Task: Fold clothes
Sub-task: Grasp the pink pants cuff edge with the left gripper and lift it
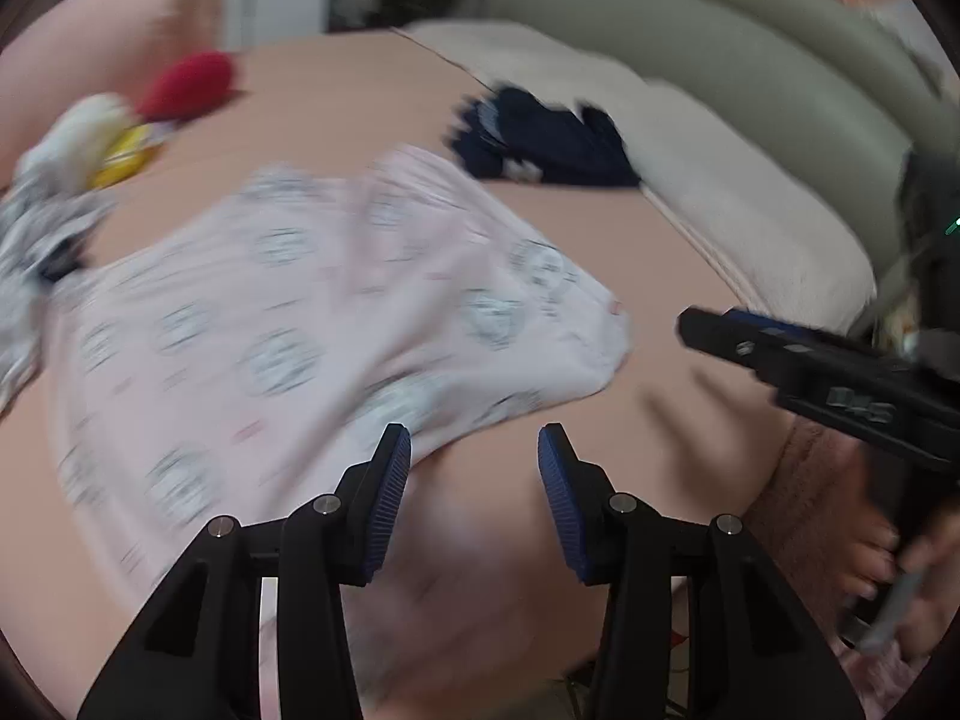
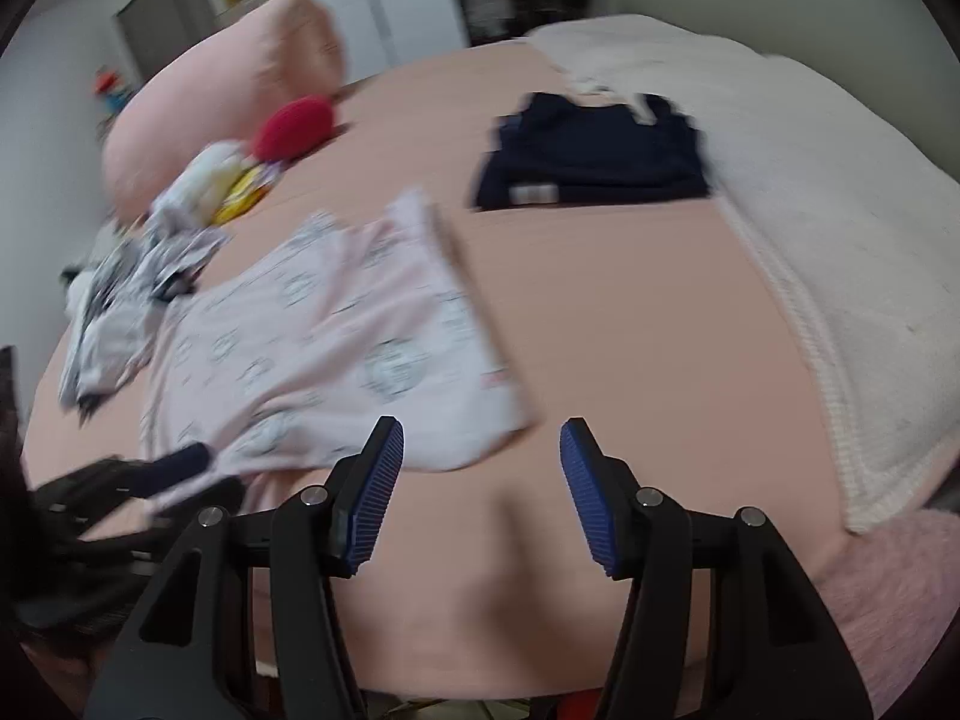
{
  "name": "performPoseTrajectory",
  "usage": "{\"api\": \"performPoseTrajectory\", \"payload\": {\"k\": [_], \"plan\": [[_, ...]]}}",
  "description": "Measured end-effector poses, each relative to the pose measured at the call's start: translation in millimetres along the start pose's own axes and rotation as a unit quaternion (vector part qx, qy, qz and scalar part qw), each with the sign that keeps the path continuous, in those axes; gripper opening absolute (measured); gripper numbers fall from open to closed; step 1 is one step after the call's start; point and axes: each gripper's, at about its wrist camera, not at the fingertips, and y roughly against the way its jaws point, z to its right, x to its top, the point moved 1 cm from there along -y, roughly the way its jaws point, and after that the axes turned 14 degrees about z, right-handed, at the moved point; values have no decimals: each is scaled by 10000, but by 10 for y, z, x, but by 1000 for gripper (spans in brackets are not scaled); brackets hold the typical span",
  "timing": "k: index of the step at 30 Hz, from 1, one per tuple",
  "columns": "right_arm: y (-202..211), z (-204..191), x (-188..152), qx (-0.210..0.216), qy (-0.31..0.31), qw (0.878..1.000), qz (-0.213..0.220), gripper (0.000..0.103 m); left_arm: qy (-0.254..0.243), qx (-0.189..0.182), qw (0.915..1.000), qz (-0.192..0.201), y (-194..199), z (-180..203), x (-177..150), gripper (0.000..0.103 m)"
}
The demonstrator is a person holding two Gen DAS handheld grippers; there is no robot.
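Both claws stand partly open with nothing between their pads. From its own camera the left claw (image 1: 474, 468) hangs over the bed (image 1: 600, 228), its left pad just at the near hem of the pink top (image 1: 312, 312), which lies spread flat toward 10 o'clock. In that view the right claw (image 1: 708, 330) enters at 3 o'clock, apart from the top. Seen from the right camera, the right claw (image 2: 480, 468) is over bare sheet, the top at 10 o'clock. A folded navy garment (image 2: 594, 150) lies at 12 o'clock beside a white blanket (image 2: 840, 240). More crumpled clothes (image 2: 132, 288) sit at 9 o'clock.
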Motion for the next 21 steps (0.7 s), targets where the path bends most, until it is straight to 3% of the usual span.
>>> {"api": "performPoseTrajectory", "payload": {"k": [5,8,11,13,14,17,21], "plan": [[-166,403,49,-442,-600,9966,-344,56,-734,-173,9962,-434,-650,482,52,47],[-199,640,82,-617,-1041,9917,-435,56,-1091,-279,9931,-324,-767,703,100,47],[-257,748,80,-618,-1306,9883,-487,56,-1249,-161,9916,-304,-899,800,121,46],[-311,746,64,-547,-1370,9875,-552,56,-1328,-8,9910,-169,-913,821,141,27],[-336,704,50,-496,-1337,9880,-592,56,-1282,51,9917,-114,-890,787,170,10],[-383,574,1,-358,-1205,9897,-688,56,-684,99,9975,161,-605,446,301,9],[-427,352,-44,-262,-762,9941,-723,56,248,408,9966,671,56,-447,439,9]]}}
